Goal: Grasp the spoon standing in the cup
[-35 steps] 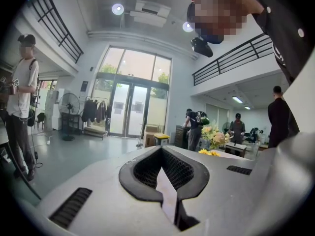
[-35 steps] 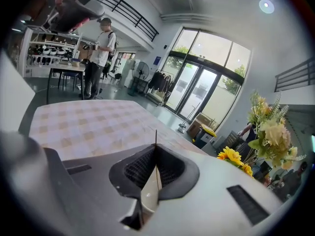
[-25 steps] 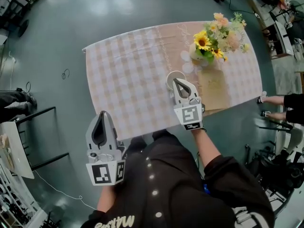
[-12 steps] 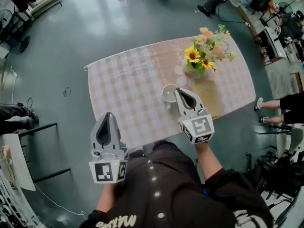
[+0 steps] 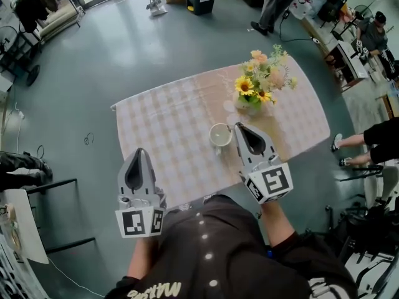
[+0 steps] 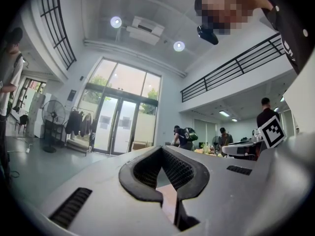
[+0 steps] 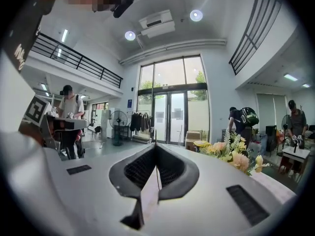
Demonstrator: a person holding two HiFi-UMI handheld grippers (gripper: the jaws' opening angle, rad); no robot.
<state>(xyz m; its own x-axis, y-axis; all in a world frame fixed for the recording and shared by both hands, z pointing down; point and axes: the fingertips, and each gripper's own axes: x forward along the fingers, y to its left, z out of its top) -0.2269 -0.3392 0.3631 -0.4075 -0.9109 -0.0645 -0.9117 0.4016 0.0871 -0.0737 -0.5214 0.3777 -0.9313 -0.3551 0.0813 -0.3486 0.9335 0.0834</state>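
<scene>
A white cup (image 5: 219, 134) stands on the checked tablecloth (image 5: 162, 117), left of my right gripper (image 5: 238, 126); I see no spoon in it from above. The right gripper is held above the table, level, with its jaws pressed together. In the right gripper view a thin upright sliver, apparently the spoon's handle (image 7: 151, 112), pokes up from between the closed tips (image 7: 155, 145). My left gripper (image 5: 137, 151) hovers off the table's near edge. Its tips meet with nothing between them (image 6: 161, 149).
A vase of yellow and peach flowers (image 5: 259, 83) stands just behind the cup and shows to the right in the right gripper view (image 7: 231, 149). People stand around the room. A seated person's feet (image 5: 340, 145) are near the table's right end.
My right gripper has risen from directly over the cup, which now shows uncovered to its left. The left gripper has lifted a little.
</scene>
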